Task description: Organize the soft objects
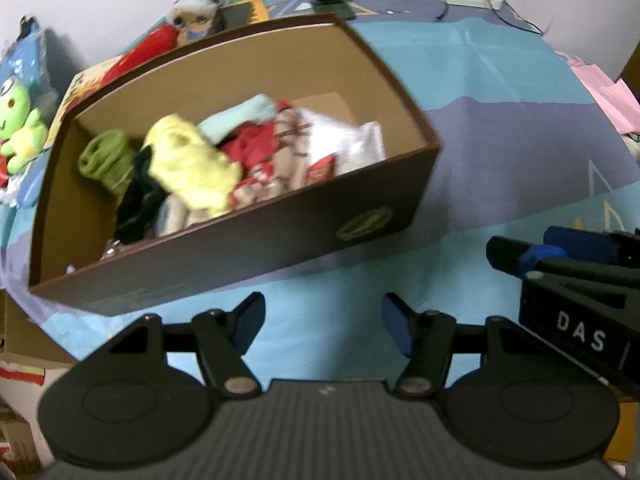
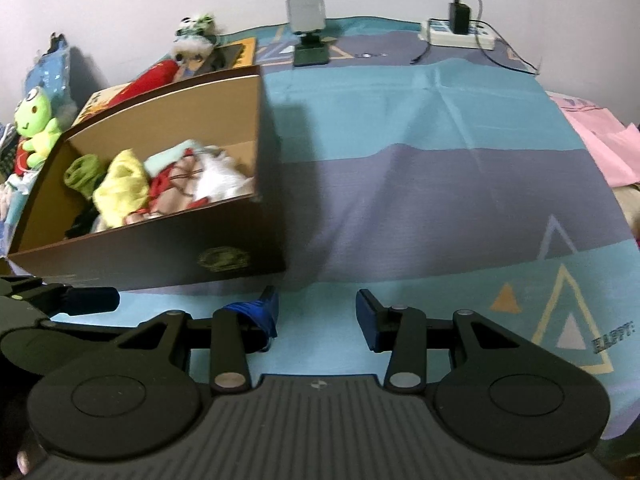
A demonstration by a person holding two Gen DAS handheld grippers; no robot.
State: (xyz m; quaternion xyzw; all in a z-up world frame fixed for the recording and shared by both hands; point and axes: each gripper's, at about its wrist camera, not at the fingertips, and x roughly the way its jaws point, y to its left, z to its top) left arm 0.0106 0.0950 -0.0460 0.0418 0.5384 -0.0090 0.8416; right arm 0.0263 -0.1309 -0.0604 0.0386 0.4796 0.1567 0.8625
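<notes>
Box: brown cardboard box (image 1: 248, 256), open-topped, on the patterned cloth (image 1: 480, 120).
Contents: soft items piled inside, namely green sock (image 1: 106, 160), yellow cloth (image 1: 188, 164), red-and-white fabric (image 1: 280, 152), black piece (image 1: 138, 204).
Left gripper (image 1: 322, 326): jaws spread, nothing between them, over bare cloth just before the box.
Right gripper (image 2: 316, 316): jaws apart, empty, beside the box's near corner.
Beyond box: green frog plush (image 2: 34, 128), power strip (image 2: 456, 34).

Left tongs (image 1: 322, 326) gape empty before a brown box (image 1: 256, 240) holding jumbled soft clothes (image 1: 192, 160).
</notes>
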